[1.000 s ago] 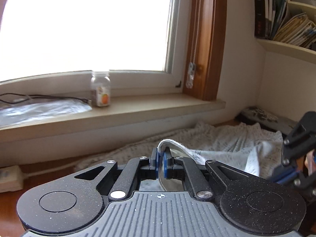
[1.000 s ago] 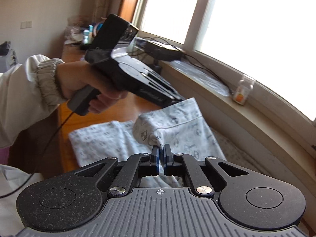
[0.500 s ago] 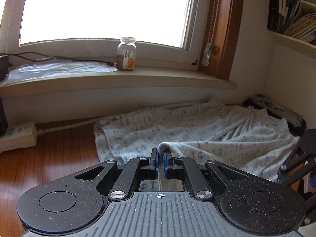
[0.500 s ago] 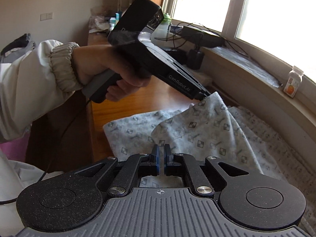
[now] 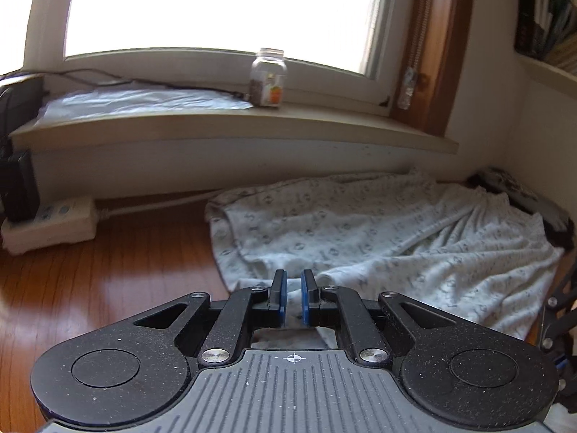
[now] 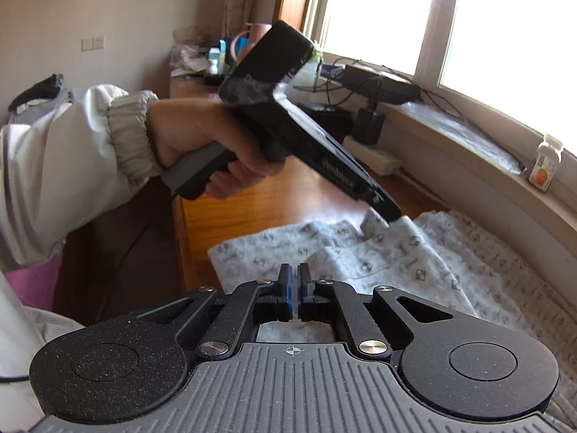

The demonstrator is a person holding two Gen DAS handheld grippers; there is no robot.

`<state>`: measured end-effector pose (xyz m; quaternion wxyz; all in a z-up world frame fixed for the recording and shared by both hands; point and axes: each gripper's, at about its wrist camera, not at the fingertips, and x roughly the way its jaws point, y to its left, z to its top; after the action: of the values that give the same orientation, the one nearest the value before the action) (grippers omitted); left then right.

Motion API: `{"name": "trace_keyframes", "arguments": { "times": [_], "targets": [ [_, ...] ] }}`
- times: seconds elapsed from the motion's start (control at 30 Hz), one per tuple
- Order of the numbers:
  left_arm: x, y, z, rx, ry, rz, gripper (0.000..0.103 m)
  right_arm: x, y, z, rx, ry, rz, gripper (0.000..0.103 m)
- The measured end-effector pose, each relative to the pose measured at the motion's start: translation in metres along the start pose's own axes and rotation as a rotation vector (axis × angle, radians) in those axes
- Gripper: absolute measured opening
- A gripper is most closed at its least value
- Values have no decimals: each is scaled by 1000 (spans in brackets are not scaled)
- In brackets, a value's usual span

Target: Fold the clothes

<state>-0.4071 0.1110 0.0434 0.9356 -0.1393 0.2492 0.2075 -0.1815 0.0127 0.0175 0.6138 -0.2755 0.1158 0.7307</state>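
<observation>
- Nearest to us, the left gripper has its blue-padded fingers slightly parted, with nothing between them. It hovers just over the near edge of the garment.
- The right gripper has its fingers pressed almost together, pinching what looks like a thin pale sliver of the garment at its near edge.
- In the right wrist view, we see a left hand in a cream sleeve with an elastic cuff. It grips the left gripper's grey handle, and that gripper's tip touches a raised fold of the cloth.
- The garment is soft, pale cloth with a small grey print. It lies rumpled in loose ridges and reaches from the desk's near edge to the wall at its back edge.
- It rests on a wooden desk, which is glossy, reddish-brown and bare to the left of the cloth.
- At the desk's far left, against the wall, lies a cream power strip.
- At the far right corner, a dark patterned object touches the garment. We cannot tell what it is.
- Above the desk's back edge runs a beige window sill. It carries a crinkled clear plastic sheet and a small clear jar with an orange-marked label.
- Beyond is a bright window with a wooden side frame, and books on a shelf at the upper right.
</observation>
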Motion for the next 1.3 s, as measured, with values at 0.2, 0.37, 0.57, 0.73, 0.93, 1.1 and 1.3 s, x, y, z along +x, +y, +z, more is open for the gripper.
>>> {"name": "trace_keyframes", "arguments": {
  "times": [0.2, 0.37, 0.57, 0.73, 0.93, 1.1, 1.3],
  "targets": [
    [-8, 10, -2, -40, -20, -2, 18, 11, -1, -4, -25, 6, -74, 27],
    [-3, 4, -2, -33, -19, -21, 18, 27, -6, -6, -39, 27, -117, 39],
    [0, 0, 2, -31, -32, -13, 18, 35, -5, -7, -50, 10, -128, 3],
    [-9, -14, 20, -22, -89, -9, 18, 19, 15, -2, -48, -56, -94, 4],
    [-1, -59, 40, 48, -127, -81, 47, 32, 16, -17, 12, -13, -53, 28],
    [23, -92, 46, 96, -110, -145, 54, 2, 3, -27, 66, -72, -86, 44],
    [74, -124, 47, 126, -53, -236, 58, -69, -28, -77, 138, -74, -209, 52]
  ]
}}
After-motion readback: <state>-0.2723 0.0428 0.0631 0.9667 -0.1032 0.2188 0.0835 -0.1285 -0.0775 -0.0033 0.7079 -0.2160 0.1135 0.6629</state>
